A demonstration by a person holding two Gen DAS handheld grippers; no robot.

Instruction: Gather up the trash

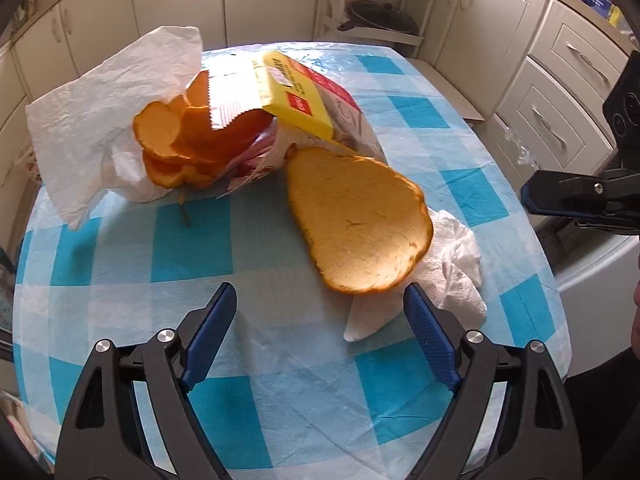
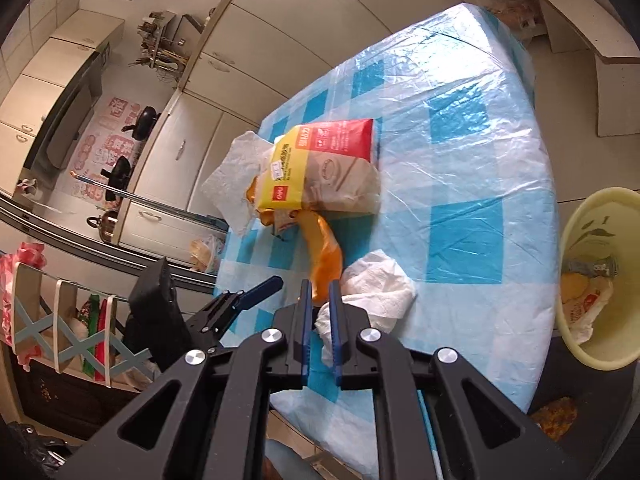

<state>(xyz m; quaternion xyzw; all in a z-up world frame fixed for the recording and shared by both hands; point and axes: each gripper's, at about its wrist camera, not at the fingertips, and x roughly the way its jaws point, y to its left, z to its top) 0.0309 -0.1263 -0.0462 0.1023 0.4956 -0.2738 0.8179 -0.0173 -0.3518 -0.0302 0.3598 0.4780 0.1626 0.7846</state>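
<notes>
On the checked tablecloth (image 1: 120, 248) we see peel (image 1: 356, 224) covering a crumpled napkin (image 1: 452, 280) beside a torn packet (image 1: 308, 96), our left gripper (image 1: 320, 308) spread wide above, our right gripper (image 2: 319, 300) nearly closed, seemingly pinching that napkin (image 2: 380, 284).

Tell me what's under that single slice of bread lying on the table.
Beneath the bread slice, a crumpled white paper towel sticks out at its near edge. The slice's far end rests by the bread bag. How far the towel reaches underneath is hidden.
</notes>
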